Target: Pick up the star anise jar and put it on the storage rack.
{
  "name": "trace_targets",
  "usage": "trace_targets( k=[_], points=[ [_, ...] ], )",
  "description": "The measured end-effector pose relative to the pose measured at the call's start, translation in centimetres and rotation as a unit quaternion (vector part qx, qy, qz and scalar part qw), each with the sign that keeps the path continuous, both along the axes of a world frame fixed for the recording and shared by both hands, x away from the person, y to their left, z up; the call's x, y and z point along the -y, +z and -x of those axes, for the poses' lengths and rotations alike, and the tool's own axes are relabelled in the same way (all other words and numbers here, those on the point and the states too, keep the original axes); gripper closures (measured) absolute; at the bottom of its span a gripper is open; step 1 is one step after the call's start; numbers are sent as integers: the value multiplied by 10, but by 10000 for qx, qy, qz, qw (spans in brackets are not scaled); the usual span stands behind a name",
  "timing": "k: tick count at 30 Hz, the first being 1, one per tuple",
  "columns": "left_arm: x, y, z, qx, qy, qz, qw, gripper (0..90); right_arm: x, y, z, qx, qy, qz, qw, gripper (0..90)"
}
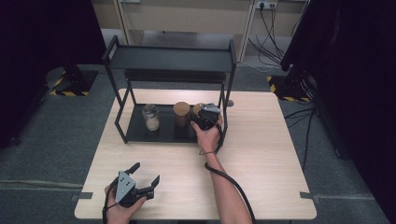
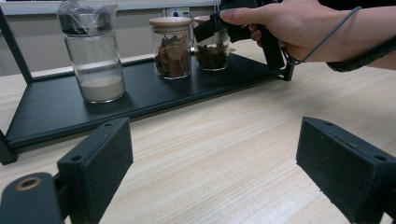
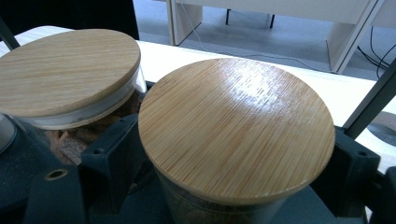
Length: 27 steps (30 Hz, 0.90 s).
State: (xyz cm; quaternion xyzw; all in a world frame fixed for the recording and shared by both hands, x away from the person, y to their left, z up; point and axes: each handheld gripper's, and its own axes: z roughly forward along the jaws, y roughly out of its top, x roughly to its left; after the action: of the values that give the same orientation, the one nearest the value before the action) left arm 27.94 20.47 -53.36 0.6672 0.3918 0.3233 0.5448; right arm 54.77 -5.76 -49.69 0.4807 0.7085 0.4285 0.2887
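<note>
1. Step in hand, as I judge it: the right gripper (image 1: 205, 119), just right of centre in the high view, straddles the right-hand jar (image 3: 236, 135) on the lower shelf (image 1: 163, 133) of the black rack (image 1: 170, 58). In the right gripper view its jaws stand on either side of the glass below the bamboo lid; whether the pads press on it I cannot tell.

2. That jar sits at the right end of the shelf, just beside the middle jar (image 2: 172, 49) and near the rack's right post (image 1: 229, 98).

3. To do it well: keep the jaws level and centred on the glass, under the lid's rim, not on the lid. Move straight toward the table's front edge, away from the neighbour and the post.

4. Left gripper (image 1: 140, 179), lower left of the high view: jaws wide apart, nothing between them, above bare table (image 2: 224, 154). It is free to steady the rack if needed.

5. Far-left jar (image 2: 93, 65) holds pale powder; its dark top looks wrapped in crinkled film.

6. Hard to make out:
   - pad contact, hidden under the lid;
   - the right-hand jar's contents, partly behind the person's hand (image 2: 299, 23) in the left gripper view;
   - the jar's base on the shelf, cut off at the bottom of the right gripper view.
</note>
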Motion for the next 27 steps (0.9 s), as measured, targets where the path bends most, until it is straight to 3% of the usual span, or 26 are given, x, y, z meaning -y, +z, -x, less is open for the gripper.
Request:
trace_targets(
  k=[14,27],
  points=[
    [1,0,0,7,2,-17,10000,104,0,-2,5,-136,3,-67,9999,63],
    [1,0,0,9,4,-35,10000,103,0,2,19,-203,69,-51,9998,34]
  ],
)
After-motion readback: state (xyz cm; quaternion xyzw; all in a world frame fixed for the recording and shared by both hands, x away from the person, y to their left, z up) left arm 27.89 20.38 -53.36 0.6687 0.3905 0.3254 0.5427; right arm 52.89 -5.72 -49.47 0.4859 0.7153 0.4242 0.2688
